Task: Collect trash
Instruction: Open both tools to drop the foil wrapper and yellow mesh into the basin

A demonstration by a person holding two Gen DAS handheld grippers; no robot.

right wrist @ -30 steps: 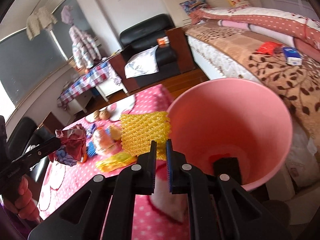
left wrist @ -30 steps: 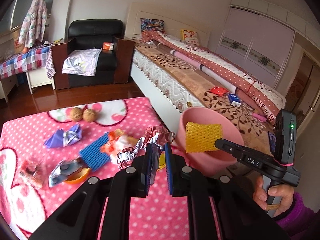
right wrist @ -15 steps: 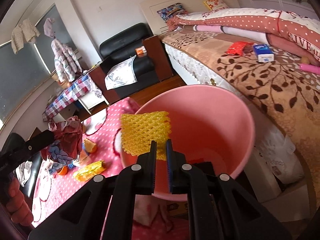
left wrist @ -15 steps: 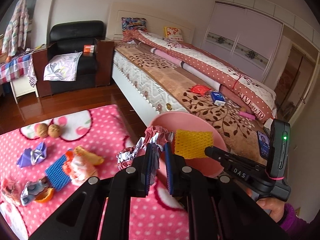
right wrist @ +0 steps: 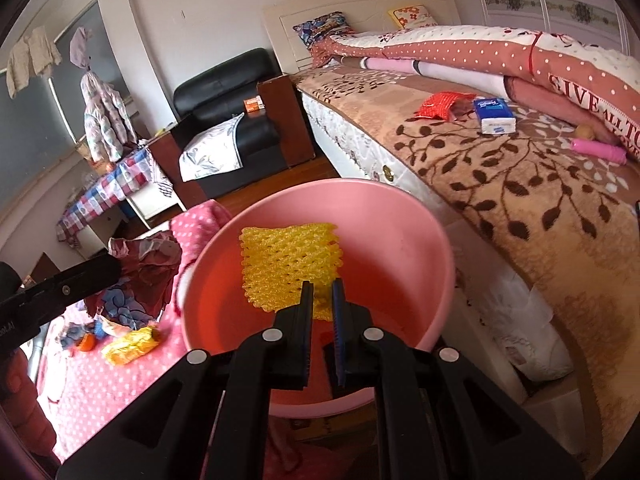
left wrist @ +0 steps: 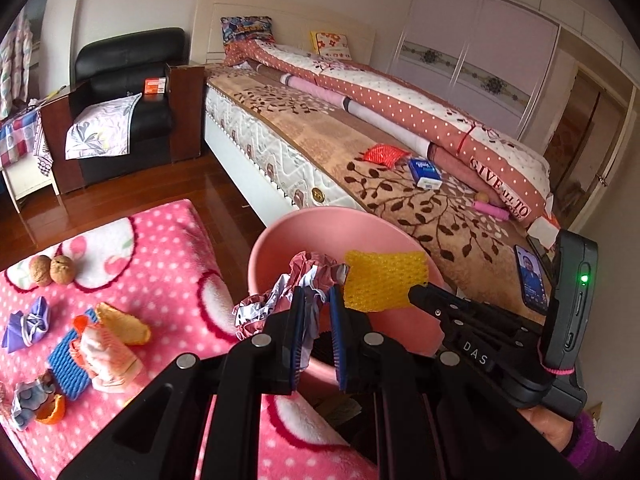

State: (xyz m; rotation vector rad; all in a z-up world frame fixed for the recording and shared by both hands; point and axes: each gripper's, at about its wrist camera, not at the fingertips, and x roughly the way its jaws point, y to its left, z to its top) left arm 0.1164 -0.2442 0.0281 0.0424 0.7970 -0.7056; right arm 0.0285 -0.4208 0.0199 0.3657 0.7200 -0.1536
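The pink bin's (right wrist: 400, 216) mouth lies open, bed (right wrist: 520, 184) edge crowding beside.

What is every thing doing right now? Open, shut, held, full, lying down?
Left gripper: shut on the crumpled wrapper, at the bin's rim.
Right gripper: shut on the yellow foam net, over the bin.
Pink bin: upright, nearly empty.
Walnuts: two, side by side on the pink cloth.
Blue foam net: lying on the cloth, partly under other scraps.
Phone: screen lit.

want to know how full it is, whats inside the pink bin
Inside the pink bin only bare pink wall shows. The yellow foam net in the right gripper covers much of the bottom.
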